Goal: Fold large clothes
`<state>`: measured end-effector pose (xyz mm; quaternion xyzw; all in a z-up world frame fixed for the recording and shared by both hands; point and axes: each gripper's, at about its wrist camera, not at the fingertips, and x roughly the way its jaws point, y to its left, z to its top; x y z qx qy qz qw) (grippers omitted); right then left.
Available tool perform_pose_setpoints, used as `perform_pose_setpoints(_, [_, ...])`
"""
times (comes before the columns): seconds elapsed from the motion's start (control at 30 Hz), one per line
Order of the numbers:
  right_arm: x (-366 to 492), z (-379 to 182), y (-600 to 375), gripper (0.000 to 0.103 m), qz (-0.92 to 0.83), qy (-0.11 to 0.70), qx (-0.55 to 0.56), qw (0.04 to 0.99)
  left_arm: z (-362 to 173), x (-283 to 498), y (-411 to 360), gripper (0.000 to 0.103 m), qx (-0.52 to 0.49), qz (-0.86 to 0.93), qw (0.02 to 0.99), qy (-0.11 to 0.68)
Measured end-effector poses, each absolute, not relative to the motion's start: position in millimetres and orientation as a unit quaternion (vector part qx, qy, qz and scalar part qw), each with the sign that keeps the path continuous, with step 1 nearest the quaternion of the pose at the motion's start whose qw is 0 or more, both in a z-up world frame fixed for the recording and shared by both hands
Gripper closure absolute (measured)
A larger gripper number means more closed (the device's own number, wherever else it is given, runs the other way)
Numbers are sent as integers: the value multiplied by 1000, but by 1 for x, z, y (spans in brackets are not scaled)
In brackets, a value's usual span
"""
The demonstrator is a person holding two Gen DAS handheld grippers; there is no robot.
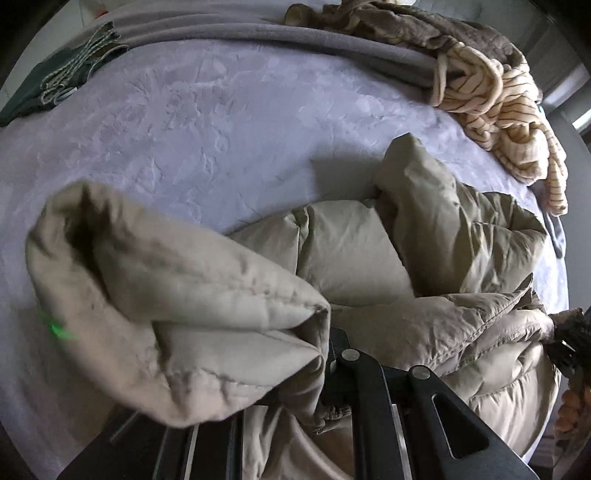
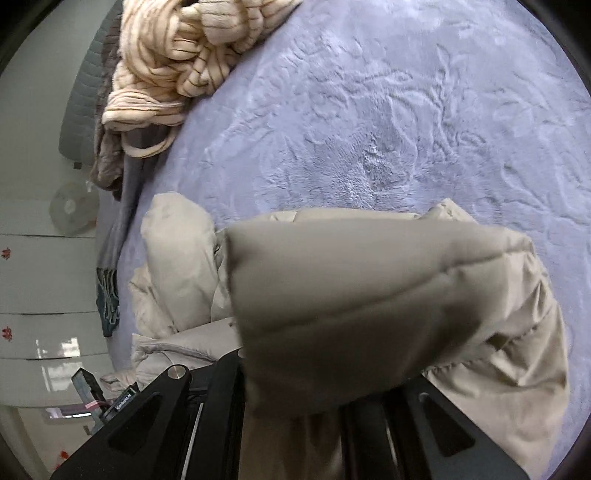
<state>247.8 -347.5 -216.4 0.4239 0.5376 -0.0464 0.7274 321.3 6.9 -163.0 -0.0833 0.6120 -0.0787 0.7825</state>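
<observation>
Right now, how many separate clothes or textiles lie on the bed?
4, maybe more hidden: beige puffer jacket in both claws; cream striped garment at one bed edge; brown quilted fabric beside it; dark green item at the far corner.

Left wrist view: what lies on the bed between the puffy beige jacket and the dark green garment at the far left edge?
Only bare lavender blanket lies between the jacket and the green garment; the left wrist view shows it.

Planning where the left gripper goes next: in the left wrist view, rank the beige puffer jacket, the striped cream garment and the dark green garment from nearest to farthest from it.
1. Beige puffer jacket, clamped in the left gripper.
2. Striped cream garment, upper right.
3. Dark green garment, far upper left.
The last two are close to call.
</observation>
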Motion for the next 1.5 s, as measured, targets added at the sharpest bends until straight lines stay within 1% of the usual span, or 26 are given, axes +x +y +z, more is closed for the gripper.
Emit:
perform_pose_setpoints(0.07, [249,-215,-348,93,-47,540,424,725,-157,318,7,86,-79,-73,785,610])
perform_pose_setpoints(0.17, [246,-202,-348,88,-37,542,417,729,-138,308,10,86,-73,-75,791,602])
perform_pose_setpoints(0.2, [243,-196,-348,80,-29,540,417,731,-132,306,13,85,-75,-79,793,599])
perform_pose_setpoints(0.23, [240,-191,-349,60,-25,536,417,733,-125,302,16,82,-79,-85,795,595])
perform_pose_setpoints(0.27, [235,-183,-350,46,-21,530,417,738,-119,299,20,76,-87,-91,798,590])
perform_pose_setpoints(0.3, [230,-175,-352,28,-17,521,416,745,-115,295,23,70,-91,-95,800,586])
perform_pose_setpoints(0.33, [225,-168,-352,27,-15,514,414,752,-111,291,25,66,-95,-97,802,582])
perform_pose_setpoints(0.37, [221,-162,-352,27,-13,510,410,756,-107,288,27,48,-95,-96,804,580])
perform_pose_setpoints(0.4, [217,-157,-351,27,-11,509,406,759,-101,284,28,32,-87,-90,810,573])
perform_pose_setpoints(0.47, [211,-150,-346,27,-9,510,396,764,-88,279,29,32,-66,-78,829,550])
perform_pose_setpoints(0.5, [209,-149,-343,28,-7,512,392,765,-84,277,30,32,-63,-78,832,545])
perform_pose_setpoints(0.57, [203,-146,-334,46,2,515,376,770,-77,276,35,32,-72,-78,837,537])
perform_pose_setpoints(0.6, [203,-145,-327,74,5,520,361,774,-76,277,37,32,-83,-91,836,535])
perform_pose_setpoints(0.63, [205,-146,-320,87,9,527,347,776,-77,278,37,32,-93,-110,831,537])
perform_pose_setpoints(0.73, [217,-158,-295,88,37,539,321,777,-94,283,22,32,-75,-123,825,546])
perform_pose_setpoints(0.87, [243,-193,-265,89,37,560,271,782,-146,294,-8,32,-13,-83,822,564])
perform_pose_setpoints(0.93, [257,-209,-264,102,24,555,262,789,-162,306,-11,32,-15,-60,832,551])
perform_pose_setpoints(1.03, [278,-227,-279,103,19,543,289,788,-170,329,-15,32,-25,-45,836,546])
perform_pose_setpoints(1.1, [288,-234,-289,103,22,551,310,775,-174,343,-18,32,-20,-45,835,548])
perform_pose_setpoints(1.2, [292,-224,-295,103,21,557,303,773,-163,349,-12,32,-16,-44,836,547])
perform_pose_setpoints(1.3, [280,-193,-311,103,-21,548,236,802,-142,344,14,32,8,-15,858,514])
perform_pose_setpoints(1.37, [269,-186,-336,103,-56,544,214,809,-145,345,34,32,24,14,857,515])
perform_pose_setpoints(1.4, [264,-188,-351,103,-71,544,216,807,-156,348,47,32,25,29,848,528])
perform_pose_setpoints(1.43, [260,-192,-363,103,-82,545,229,802,-166,352,57,29,11,32,840,541])
perform_pose_setpoints(1.47, [257,-199,-376,103,-91,545,254,794,-175,355,65,21,-14,27,834,550])
perform_pose_setpoints(1.5, [254,-210,-388,103,-97,539,288,786,-183,357,72,17,-42,31,829,557])
